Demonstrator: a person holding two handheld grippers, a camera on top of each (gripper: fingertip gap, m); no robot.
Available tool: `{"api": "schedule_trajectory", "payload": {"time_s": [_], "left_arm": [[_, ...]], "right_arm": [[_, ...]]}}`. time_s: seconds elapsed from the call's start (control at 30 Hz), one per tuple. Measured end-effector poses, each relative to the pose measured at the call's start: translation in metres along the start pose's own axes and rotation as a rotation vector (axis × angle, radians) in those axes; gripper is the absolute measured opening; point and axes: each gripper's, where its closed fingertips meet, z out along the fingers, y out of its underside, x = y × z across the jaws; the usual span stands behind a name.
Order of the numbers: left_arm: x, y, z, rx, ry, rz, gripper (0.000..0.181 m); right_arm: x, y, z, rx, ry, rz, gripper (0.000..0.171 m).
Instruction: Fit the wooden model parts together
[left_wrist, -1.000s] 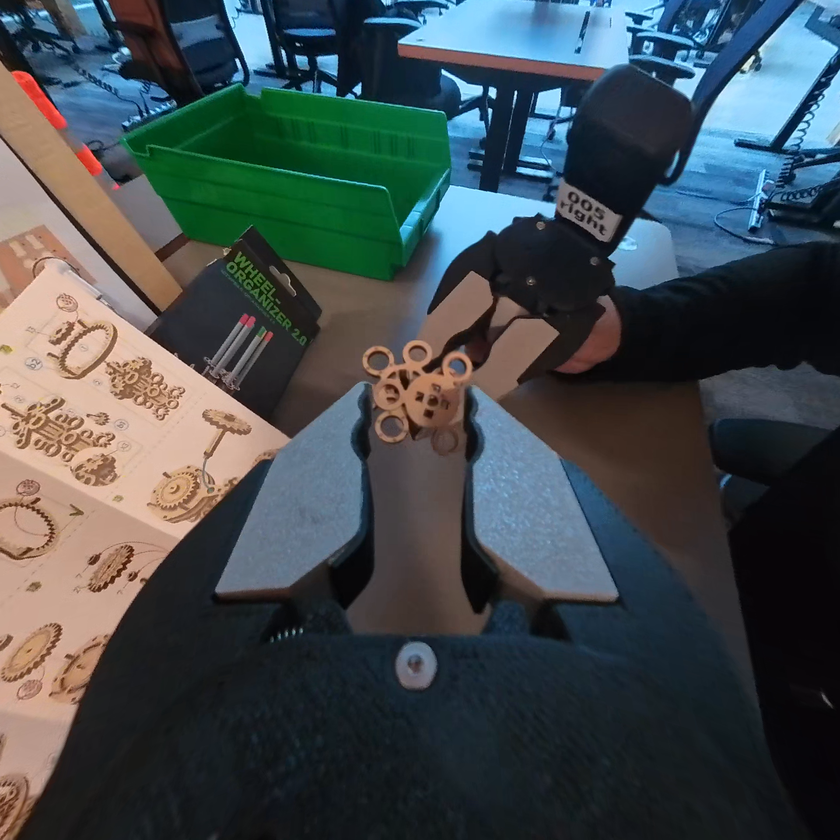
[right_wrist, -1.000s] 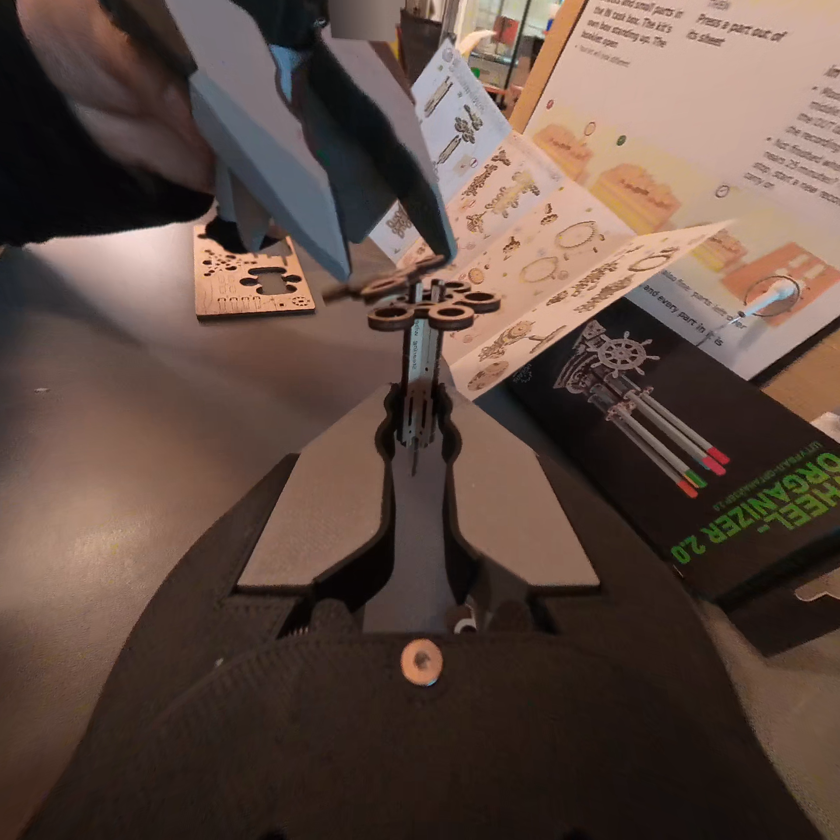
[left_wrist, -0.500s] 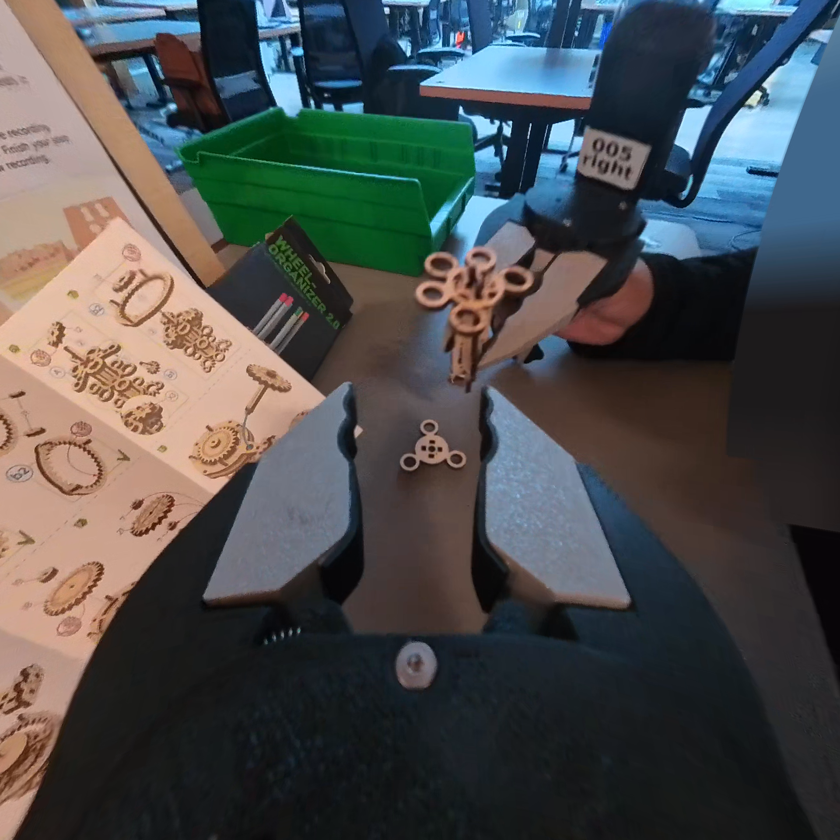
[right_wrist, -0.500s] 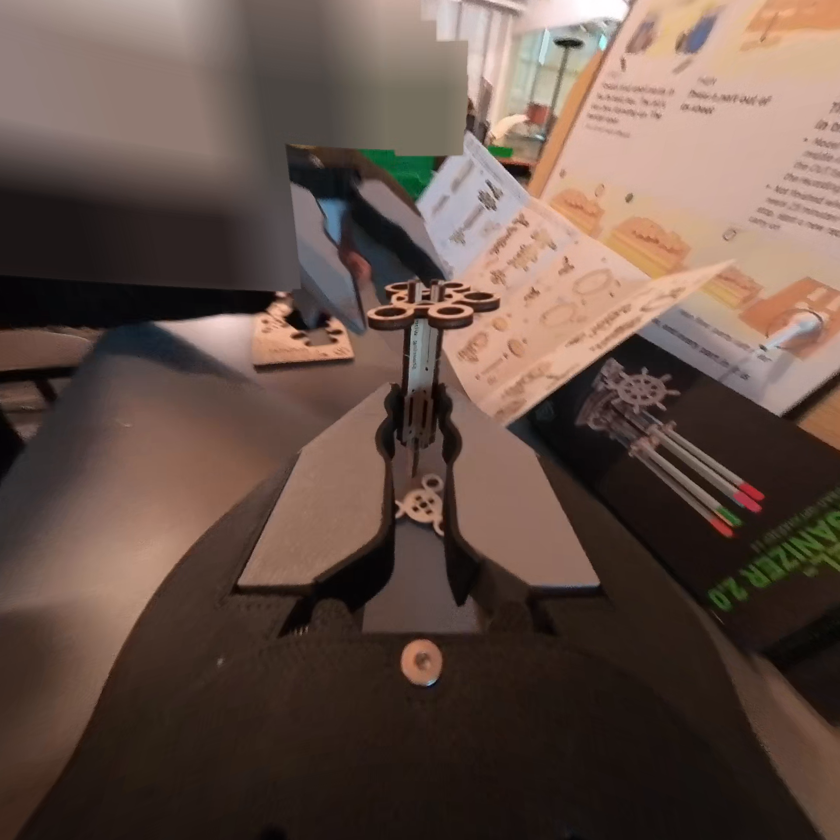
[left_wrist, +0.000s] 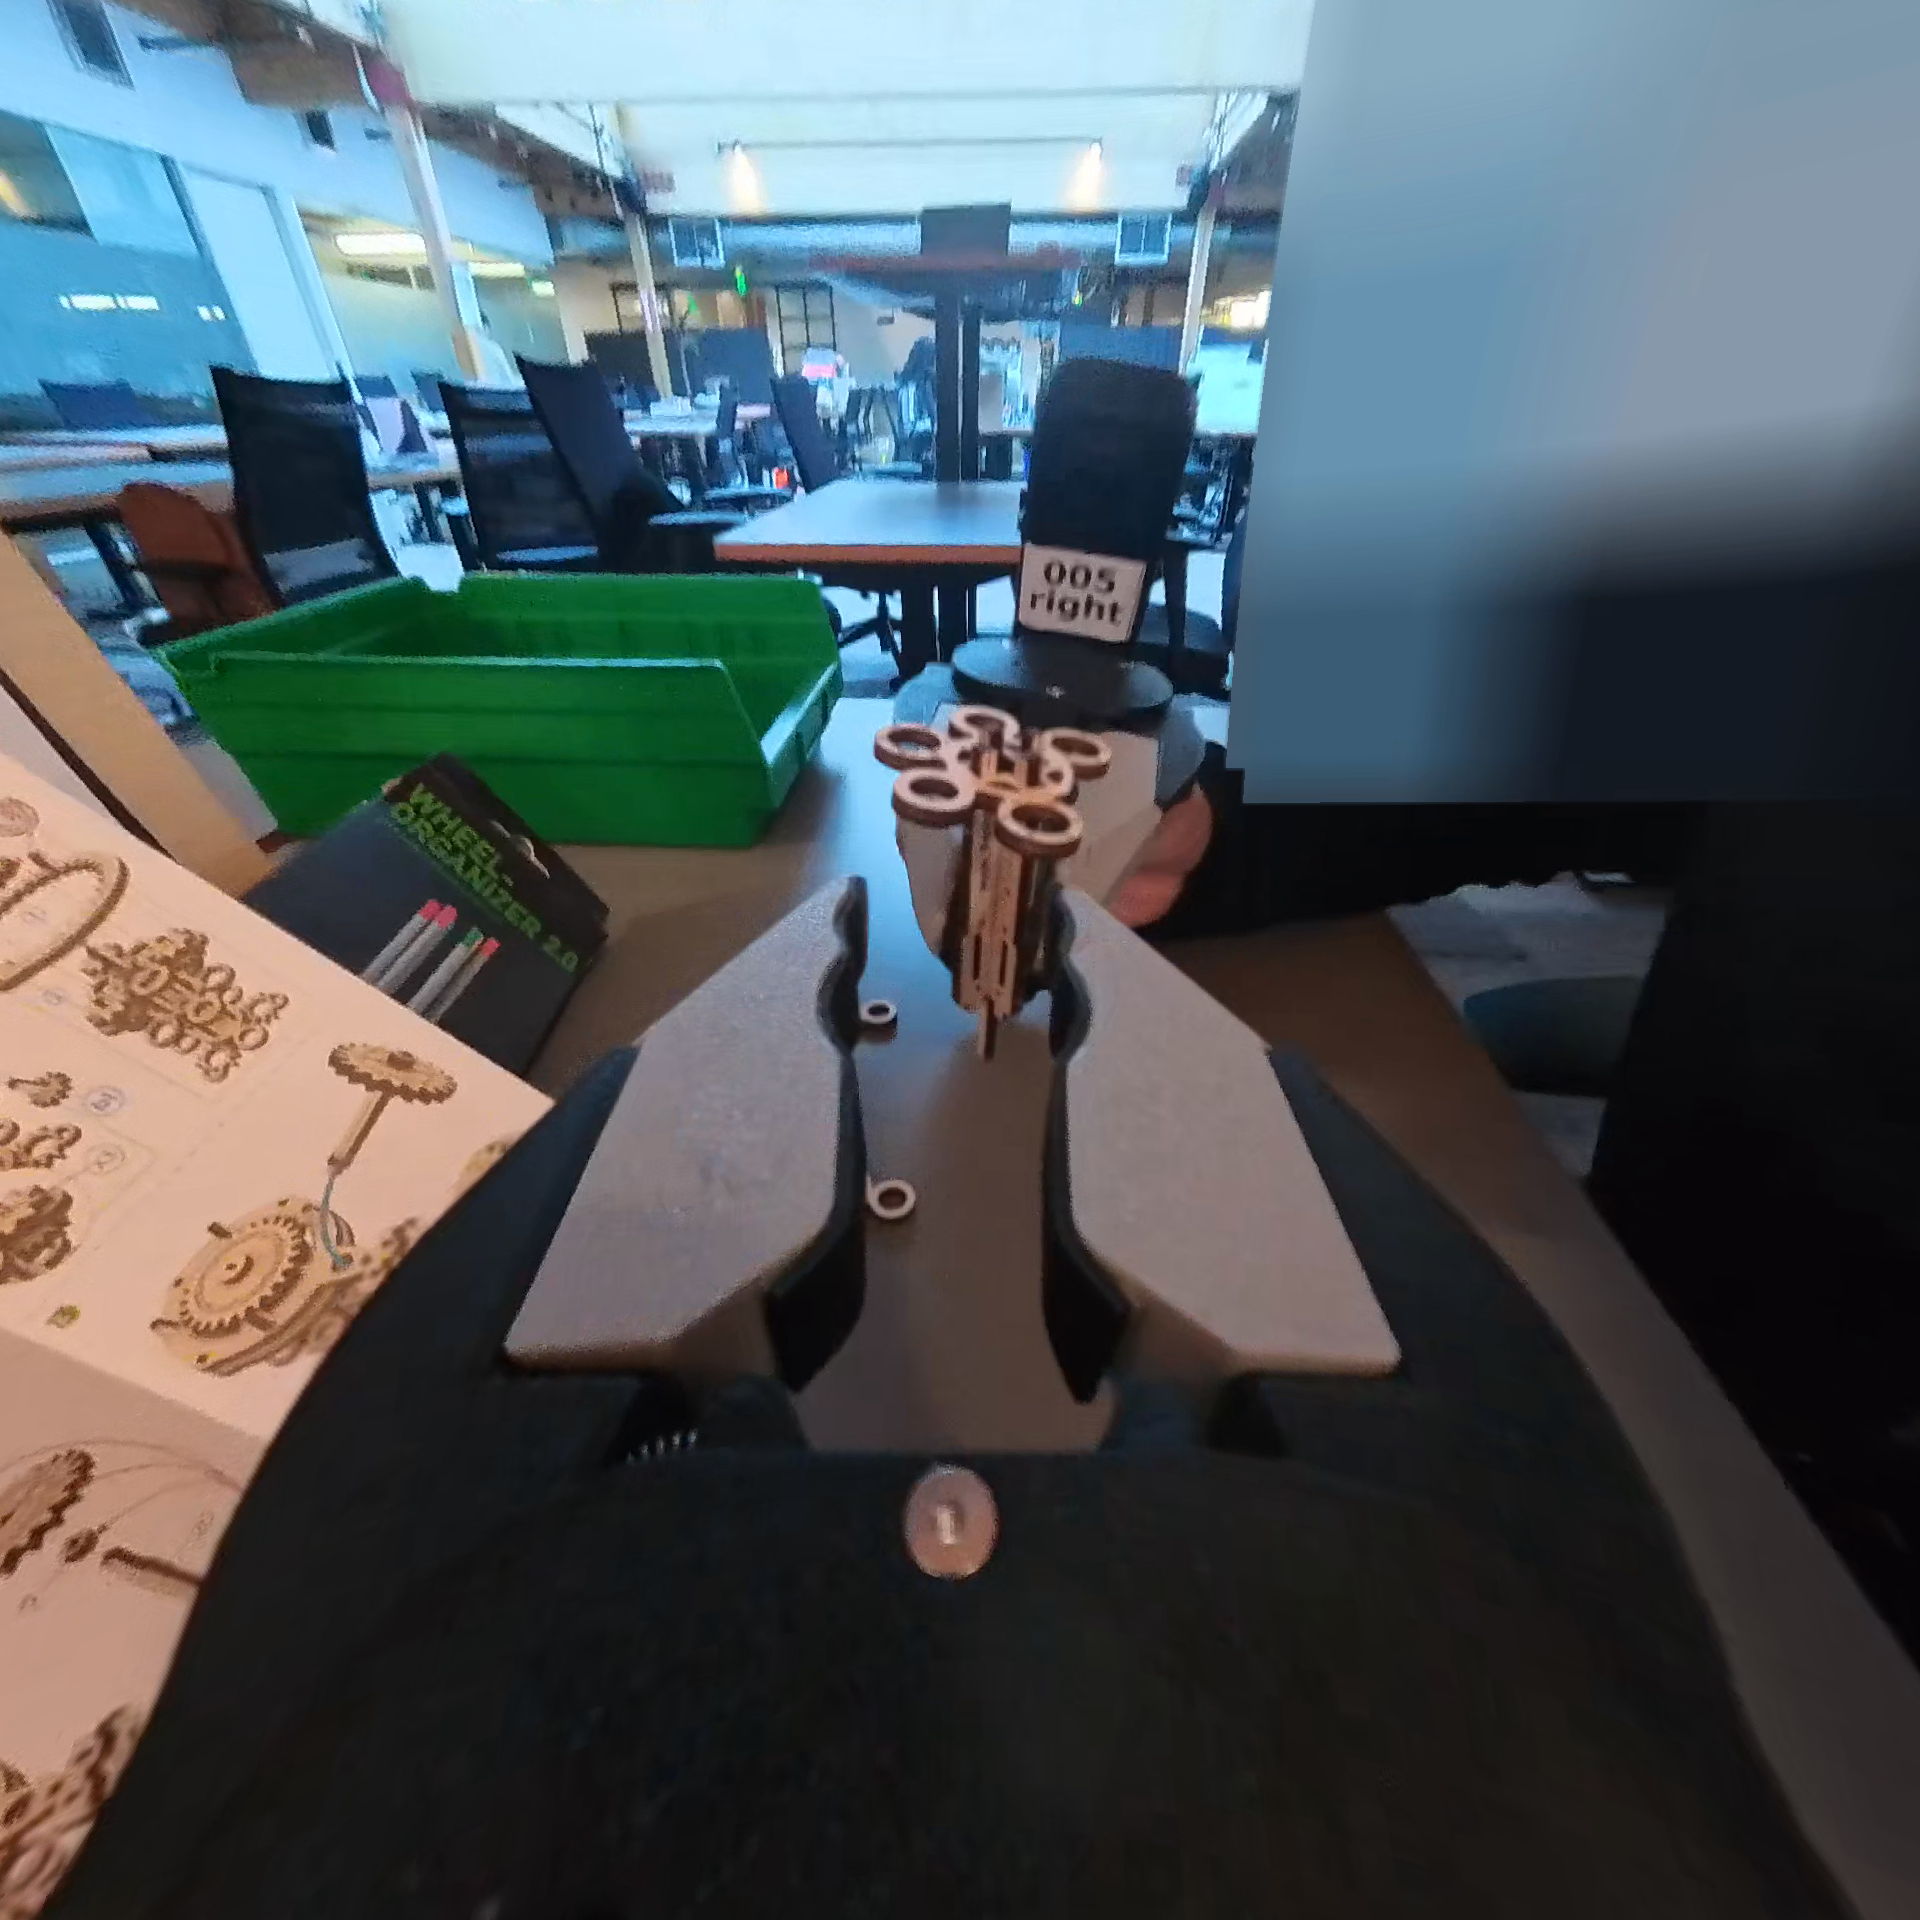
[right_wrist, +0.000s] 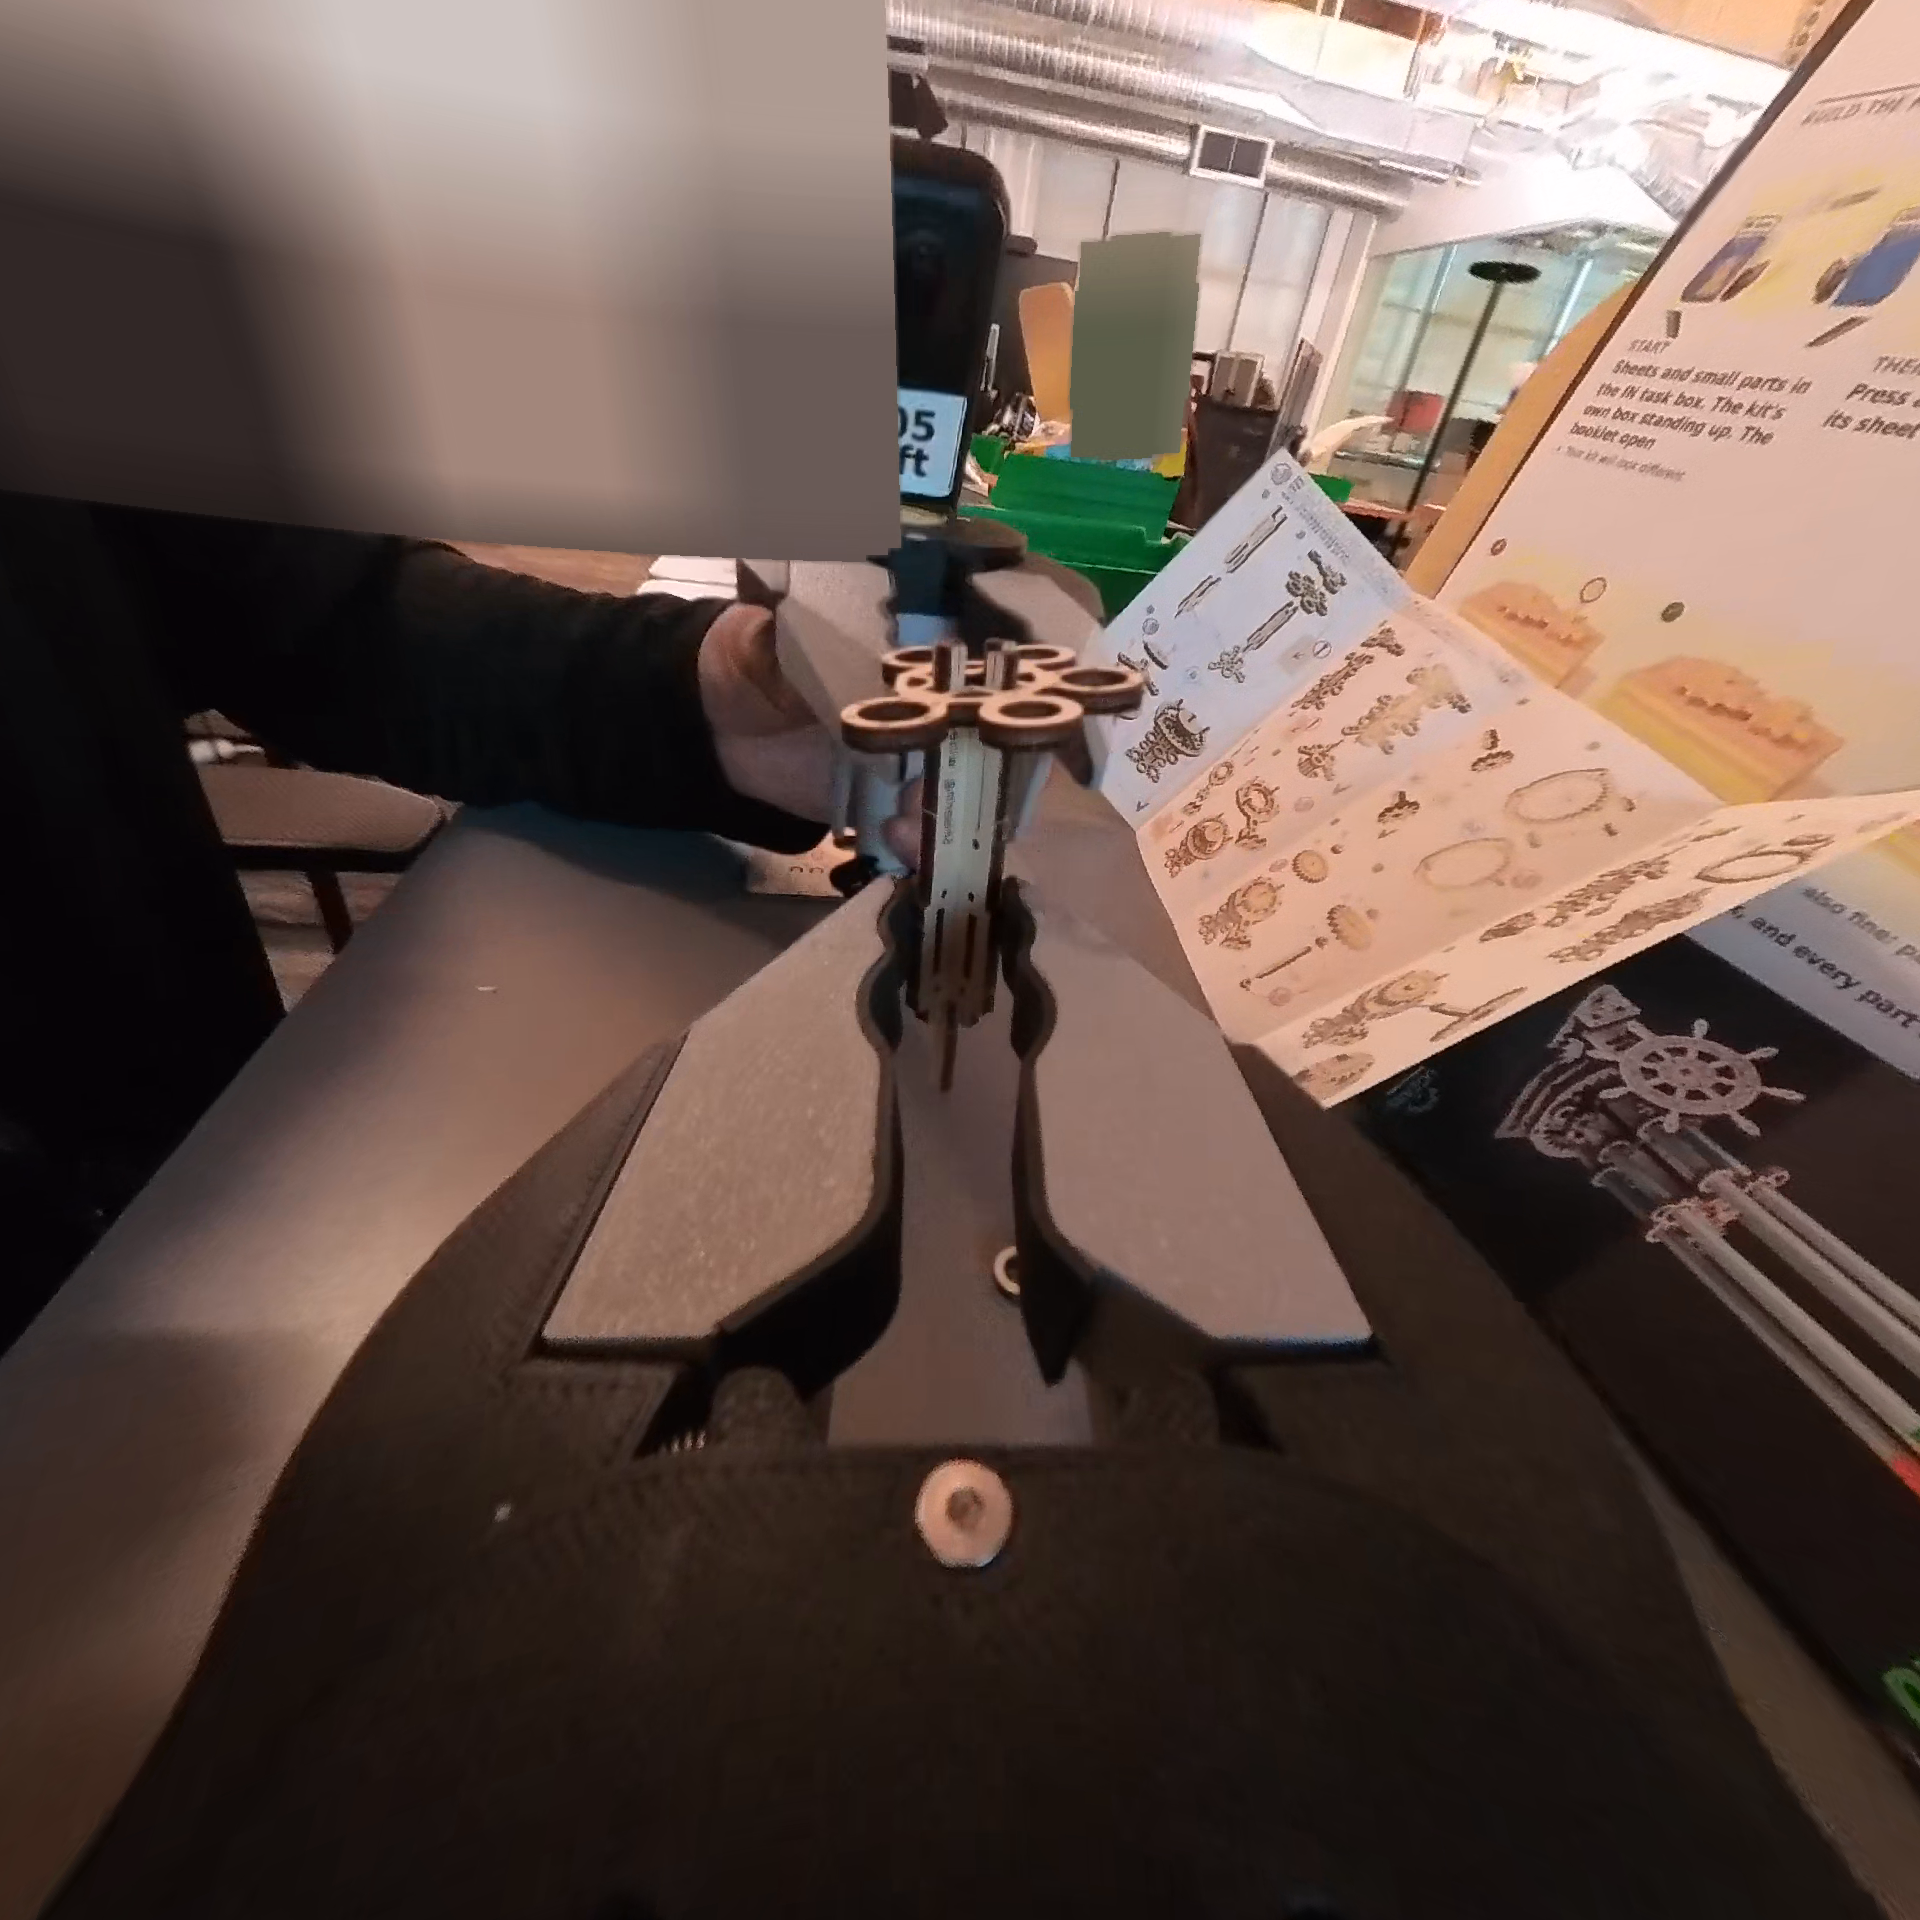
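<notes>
My right gripper (right_wrist: 951, 935) is shut on the lower shaft of a wooden assembly (right_wrist: 961, 831), a slotted stem topped by a cluster of rings, held upright above the table. It also shows in the left wrist view (left_wrist: 987, 831), with the right gripper (left_wrist: 997, 935) behind it. My left gripper (left_wrist: 956, 966) is open and empty, with its fingertips close to the stem's lower end. A small flat wooden piece with ring lobes (left_wrist: 891, 1197) lies on the table, mostly hidden under my left finger. One of its rings shows in the right wrist view (right_wrist: 1006, 1270).
An open instruction booklet (left_wrist: 208, 1039) lies left of the grippers, with a black kit box (left_wrist: 457, 935) and a green bin (left_wrist: 520, 707) behind it. An instruction board (right_wrist: 1714, 416) stands by the booklet. A person's sleeve (right_wrist: 416, 665) crosses the table (left_wrist: 1299, 1039). My two grippers' fingertips are within a few centimetres of each other.
One second ago my left gripper held the small ring piece at the assembly's head. It let go, the piece fell to the table, and both grippers have since tilted to a more level, lower pose.
</notes>
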Motion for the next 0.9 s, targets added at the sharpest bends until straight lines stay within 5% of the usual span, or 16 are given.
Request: {"api": "schedule_trajectory", "payload": {"time_s": [0.17, 0.3, 0.5, 0.67, 0.9], "left_arm": [[0.010, 0.010, 0.014, -0.045, 0.034, 0.010, 0.042], [0.018, 0.007, 0.016, -0.023, 0.087, 0.022, 0.012], [0.014, 0.010, 0.008, -0.059, 0.024, 0.134, 0.012], [-0.010, 0.017, -0.014, -0.092, -0.042, 0.074, 0.012], [-0.004, 0.049, -0.024, -0.214, -0.008, 0.146, 0.012]], "right_arm": [[-0.006, 0.003, 0.003, -0.016, -0.029, 0.000, 0.012], [-0.011, 0.005, 0.006, -0.028, -0.046, -0.004, 0.013], [-0.008, 0.011, 0.002, -0.062, -0.061, 0.021, 0.017], [0.026, 0.038, -0.025, -0.281, 0.072, 0.001, 0.040], [0.017, 0.081, -0.040, -0.566, -0.021, 0.119, 0.032]]}}
